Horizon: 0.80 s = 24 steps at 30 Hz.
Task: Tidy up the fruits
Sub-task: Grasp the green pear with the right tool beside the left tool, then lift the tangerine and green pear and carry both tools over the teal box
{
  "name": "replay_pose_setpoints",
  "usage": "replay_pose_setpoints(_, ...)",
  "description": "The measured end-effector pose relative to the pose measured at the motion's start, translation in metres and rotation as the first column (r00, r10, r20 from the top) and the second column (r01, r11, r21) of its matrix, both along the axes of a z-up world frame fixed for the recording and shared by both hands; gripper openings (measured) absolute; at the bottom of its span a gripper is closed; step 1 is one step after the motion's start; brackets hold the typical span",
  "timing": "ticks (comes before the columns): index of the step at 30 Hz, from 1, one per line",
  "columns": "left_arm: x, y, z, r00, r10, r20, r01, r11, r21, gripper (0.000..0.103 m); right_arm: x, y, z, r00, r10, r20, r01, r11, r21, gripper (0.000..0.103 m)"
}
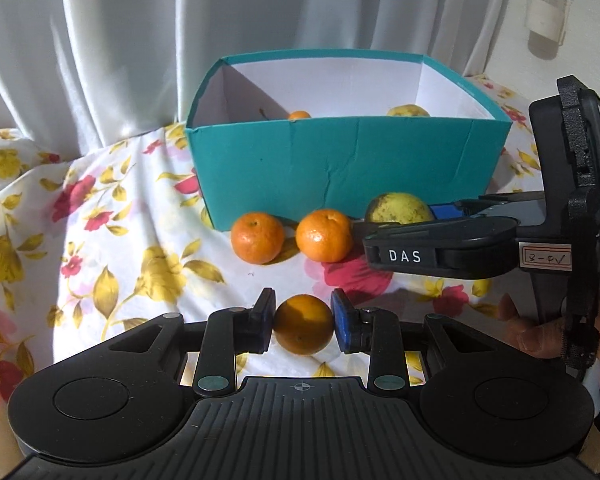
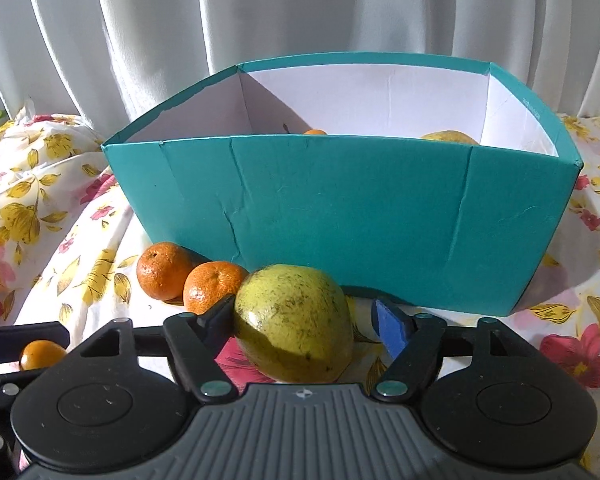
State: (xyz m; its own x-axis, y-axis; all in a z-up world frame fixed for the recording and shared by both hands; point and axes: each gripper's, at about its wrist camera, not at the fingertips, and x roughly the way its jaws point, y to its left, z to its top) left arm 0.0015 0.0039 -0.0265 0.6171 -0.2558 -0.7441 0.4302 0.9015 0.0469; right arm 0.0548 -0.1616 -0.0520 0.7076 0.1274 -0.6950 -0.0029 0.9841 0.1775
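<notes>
The teal box point(image 2: 340, 216) stands directly ahead of both grippers; its near wall rises as a solid barrier, and entry is possible only over the open top rim. Inside, an orange point(image 1: 299, 115) and a yellow-green fruit point(image 1: 407, 110) occupy parts of the floor, with bare white interior between them. Two loose oranges point(image 1: 257, 237) point(image 1: 324, 234) lie against the foot of the wall, obstructing the approach at cloth level. The right gripper point(image 1: 400, 220) crosses the lane on the right. Open flowered cloth point(image 1: 112, 216) lies unobstructed to the left. A curtain point(image 2: 300, 12) closes off the rear.
</notes>
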Motion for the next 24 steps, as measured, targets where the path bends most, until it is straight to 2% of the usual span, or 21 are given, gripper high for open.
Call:
replay_pose_setpoints(5,0.004,-0.005,-0.003,1.000,-0.007,-0.012,0.007,1.000,0.001,0.034,0.003,0.001,-0.006,0.999,0.001,-0.048,-0.001,1.000,-0.010,0.060)
replay_pose_setpoints(8,0.005,-0.007,-0.002,1.000,-0.005,-0.010,0.005,1.000,0.009,0.034,-0.004,0.001,-0.007,0.999,0.001,-0.035,-0.002,1.000,-0.019,0.059)
replay_pose_setpoints(12,0.005,-0.010,0.010,1.000,0.017,0.009,-0.017,1.000,0.023,0.034,-0.015,-0.007,0.003,0.999,-0.048,-0.010,0.048,0.999,-0.024,0.058)
replay_pose_setpoints(17,0.026,-0.015,0.046,0.993,0.114,0.029,-0.115,0.993,0.031,0.034,-0.031,-0.020,0.046,0.995,-0.073,0.070,0.077,0.996,-0.053,0.058)
replay_pose_setpoints(21,0.047,-0.020,0.090,0.977,0.186,0.103,-0.187,0.982,0.000,0.034,-0.037,-0.029,0.096,0.983,-0.070,0.167,0.082,0.995,-0.065,0.058)
replay_pose_setpoints(24,0.062,-0.028,0.123,0.963,0.209,0.170,-0.208,0.978,-0.027,0.034,-0.035,-0.036,0.127,0.970,-0.077,0.230,0.095,0.993,-0.066,0.058)
